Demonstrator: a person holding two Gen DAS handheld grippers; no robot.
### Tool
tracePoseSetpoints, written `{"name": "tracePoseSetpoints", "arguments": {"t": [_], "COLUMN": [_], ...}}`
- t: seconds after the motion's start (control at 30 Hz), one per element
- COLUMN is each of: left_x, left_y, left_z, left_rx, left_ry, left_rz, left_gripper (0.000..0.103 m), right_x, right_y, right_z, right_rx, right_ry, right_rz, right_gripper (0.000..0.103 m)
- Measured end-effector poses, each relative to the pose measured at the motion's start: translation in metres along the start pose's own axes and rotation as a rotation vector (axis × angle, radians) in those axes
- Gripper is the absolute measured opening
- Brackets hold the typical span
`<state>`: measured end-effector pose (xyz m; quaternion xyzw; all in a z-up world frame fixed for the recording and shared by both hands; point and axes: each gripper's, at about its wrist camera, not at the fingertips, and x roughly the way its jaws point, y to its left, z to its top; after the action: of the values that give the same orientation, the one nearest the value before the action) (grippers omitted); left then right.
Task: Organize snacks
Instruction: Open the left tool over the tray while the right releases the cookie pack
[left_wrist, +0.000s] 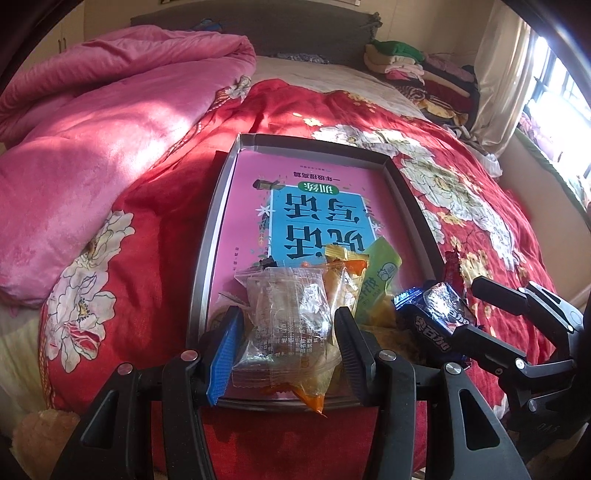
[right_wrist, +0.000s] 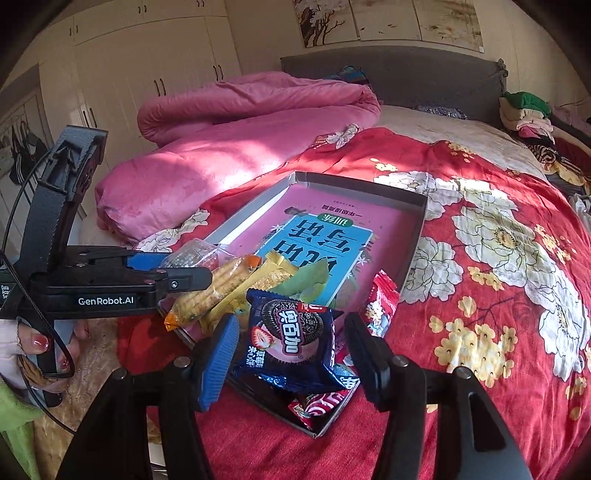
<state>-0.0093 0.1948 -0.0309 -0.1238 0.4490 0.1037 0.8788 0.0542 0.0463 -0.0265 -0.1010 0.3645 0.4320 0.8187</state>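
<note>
I've got the left tongs (left_wrist: 286, 332) pinching a clear-wrapped snack (left_wrist: 284, 314) over the near end of the tray (left_wrist: 218, 206) on the bed, w/ the right tongs (right_wrist: 291, 343) spread around a blue cookie packet (right_wrist: 291, 332), pads not pressing afaict. Risk: slick film slips out, or the 2 tongs bump each other & knock the crowded pile over the low rim onto the bed.

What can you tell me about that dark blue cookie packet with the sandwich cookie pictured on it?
The dark blue cookie packet is a small glossy foil pouch with crimped ends, printed with a black sandwich cookie, a strawberry and white lettering on pink. It looks sealed and puffy. It lies tilted at the near corner of the shallow cardboard tray, on top of red-wrapped snacks. It sits between the right gripper's fingers, whose pads stand slightly apart from it.
</note>
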Motion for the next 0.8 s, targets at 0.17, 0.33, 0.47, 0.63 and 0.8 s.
{"name": "tracePoseSetpoints", "arguments": {"t": [0.17, 0.33, 0.47, 0.63, 0.8], "left_x": [-0.001, -0.003, -0.005, -0.010, -0.016], "left_y": [-0.003, -0.007, -0.008, -0.009, -0.014], "left_z": [0.000, 0.000, 0.001, 0.002, 0.002], "left_rx": [0.014, 0.028, 0.034, 0.039, 0.054], "left_ry": [0.000, -0.009, -0.017, -0.034, -0.055], "left_rz": [0.000, -0.006, 0.003, 0.006, 0.011], "left_gripper": [0.062, 0.070, 0.073, 0.076, 0.079], "right_x": [-0.006, -0.009, -0.011, -0.013, -0.016], "right_y": [-0.002, -0.004, -0.007, -0.010, -0.011], "right_z": [-0.001, -0.001, -0.002, -0.002, -0.002], "right_rx": [0.003, 0.008, 0.019, 0.029, 0.034], "right_ry": [-0.015, -0.022, -0.027, -0.038, -0.045], "right_rz": [-0.016, -0.031, -0.046, -0.063, -0.077], "right_gripper": [0.062, 0.064, 0.064, 0.065, 0.070]}}
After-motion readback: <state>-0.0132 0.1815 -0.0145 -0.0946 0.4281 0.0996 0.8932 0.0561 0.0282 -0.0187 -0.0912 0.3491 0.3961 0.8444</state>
